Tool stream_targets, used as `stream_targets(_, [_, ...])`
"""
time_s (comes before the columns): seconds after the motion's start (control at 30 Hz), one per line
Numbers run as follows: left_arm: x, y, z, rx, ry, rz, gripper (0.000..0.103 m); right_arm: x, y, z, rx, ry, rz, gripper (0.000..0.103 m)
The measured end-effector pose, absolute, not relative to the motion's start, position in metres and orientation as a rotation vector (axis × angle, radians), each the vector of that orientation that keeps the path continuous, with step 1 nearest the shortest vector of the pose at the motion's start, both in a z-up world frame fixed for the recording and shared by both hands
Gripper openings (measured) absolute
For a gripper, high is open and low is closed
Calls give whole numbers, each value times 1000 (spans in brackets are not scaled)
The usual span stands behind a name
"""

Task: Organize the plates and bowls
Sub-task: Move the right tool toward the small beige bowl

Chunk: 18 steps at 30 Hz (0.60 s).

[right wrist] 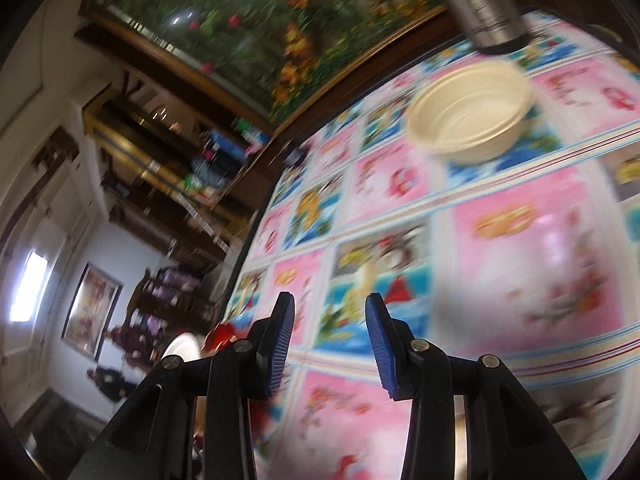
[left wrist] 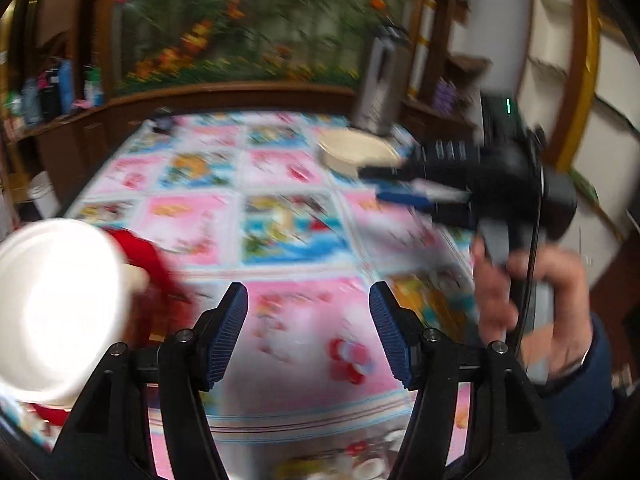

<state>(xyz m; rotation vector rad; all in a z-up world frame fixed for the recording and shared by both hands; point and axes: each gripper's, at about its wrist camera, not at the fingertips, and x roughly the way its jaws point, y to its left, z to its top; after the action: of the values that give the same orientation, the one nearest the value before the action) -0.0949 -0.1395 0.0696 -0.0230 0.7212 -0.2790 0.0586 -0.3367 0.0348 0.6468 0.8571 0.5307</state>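
Bench (left wrist: 288,216) fills the middle of both views under a pink and blue picture cloth, badly smeared by blur. Behind it, across the top of the left view, runs a big flower painting (left wrist: 256,20) in a wood frame, with dark shelves of bottles at upper left.

A white plate (left wrist: 56,312) sits at the lower left of the left view, a red dish (left wrist: 148,264) just behind it. A cream bowl (right wrist: 472,116) stands at the upper right of the right view, near a steel flask (right wrist: 484,4).

Left tongs (left wrist: 308,332) are released, blue pads apart over bare cloth, nothing between them. Right tongs (right wrist: 330,344) also stand parted and empty; in the left view they appear at the right edge, carried by a hand (left wrist: 532,304) in a dark sleeve and pointing toward the bowl.

Risks, as I judge them: the bowl looks light, so a fast approach could knock it into the flask or skid it along the cloth. The plate lies low and flat; a pad could slip off its rim. The two tongs could also cross and collide.
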Motion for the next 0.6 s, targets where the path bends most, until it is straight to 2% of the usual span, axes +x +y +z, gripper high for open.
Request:
stream_targets(0.3, [-73,-163,29,20,844,-285,62,62,-399,34,694,805,396,40])
stream_targets(0.6, [-66,-162,16,-11,907,-294,62,67,-411,31,713,804,336,42])
